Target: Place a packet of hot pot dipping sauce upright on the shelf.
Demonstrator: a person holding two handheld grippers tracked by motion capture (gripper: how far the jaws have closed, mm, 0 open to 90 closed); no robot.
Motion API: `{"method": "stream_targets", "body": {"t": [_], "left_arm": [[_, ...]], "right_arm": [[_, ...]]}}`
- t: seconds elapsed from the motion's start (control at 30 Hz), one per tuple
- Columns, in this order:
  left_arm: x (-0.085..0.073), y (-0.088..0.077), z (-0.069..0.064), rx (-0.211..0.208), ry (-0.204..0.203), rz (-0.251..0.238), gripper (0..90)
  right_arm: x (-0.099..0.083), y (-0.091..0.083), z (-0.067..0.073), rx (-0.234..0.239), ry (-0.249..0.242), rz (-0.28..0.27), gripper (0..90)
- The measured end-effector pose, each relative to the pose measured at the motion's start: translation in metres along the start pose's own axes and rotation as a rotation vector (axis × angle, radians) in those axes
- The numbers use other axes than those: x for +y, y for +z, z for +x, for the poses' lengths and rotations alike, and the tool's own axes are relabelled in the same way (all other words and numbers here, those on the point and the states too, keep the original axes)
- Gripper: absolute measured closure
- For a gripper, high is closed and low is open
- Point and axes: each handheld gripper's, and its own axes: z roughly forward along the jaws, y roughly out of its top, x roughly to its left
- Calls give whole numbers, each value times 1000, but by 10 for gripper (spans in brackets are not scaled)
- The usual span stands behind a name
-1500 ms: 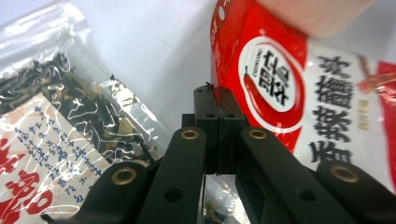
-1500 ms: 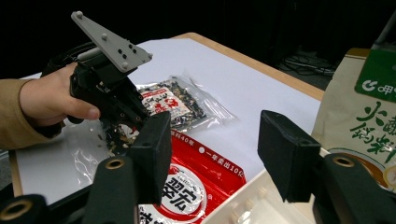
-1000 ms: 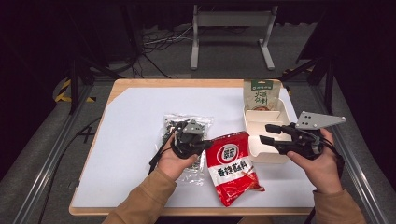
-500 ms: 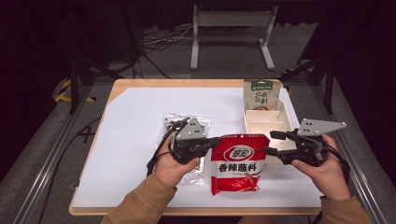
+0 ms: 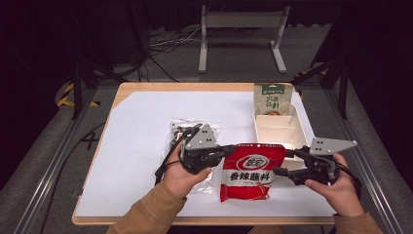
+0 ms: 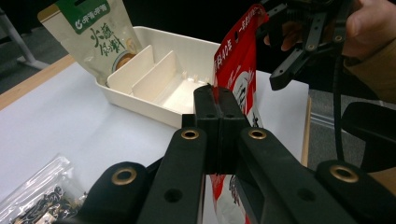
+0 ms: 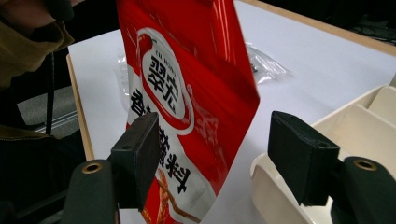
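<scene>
A red seasoning pouch with white print hangs upright over the table's front, held at its top left corner. My left gripper is shut on that corner; in the left gripper view the jaws pinch the pouch's edge. My right gripper stands at the pouch's right edge. Its jaws have just been opening. In the right gripper view the pads stand wide with the pouch between them, not pressed.
A cream tray with dividers sits at the right, just behind my right gripper. A green-and-white pouch stands in its far end. A clear bag of dark bits lies under my left hand. The white sheet's left half is bare.
The red pouch went from lying slanted to hanging square between the hands. My left gripper rose with it. My right gripper dropped toward the pouch's right edge and opened wider.
</scene>
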Motion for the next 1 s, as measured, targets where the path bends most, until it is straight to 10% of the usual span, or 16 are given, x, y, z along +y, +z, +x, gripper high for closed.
{"method": "stream_targets", "body": {"t": [0.8,1.0], "left_arm": [[0,2,0,-13,-2,1,900],[-2,2,2,-12,-6,3,900]], "right_arm": [[-4,42,9,139,-24,121,575],[-6,49,11,157,-28,77,651]]}}
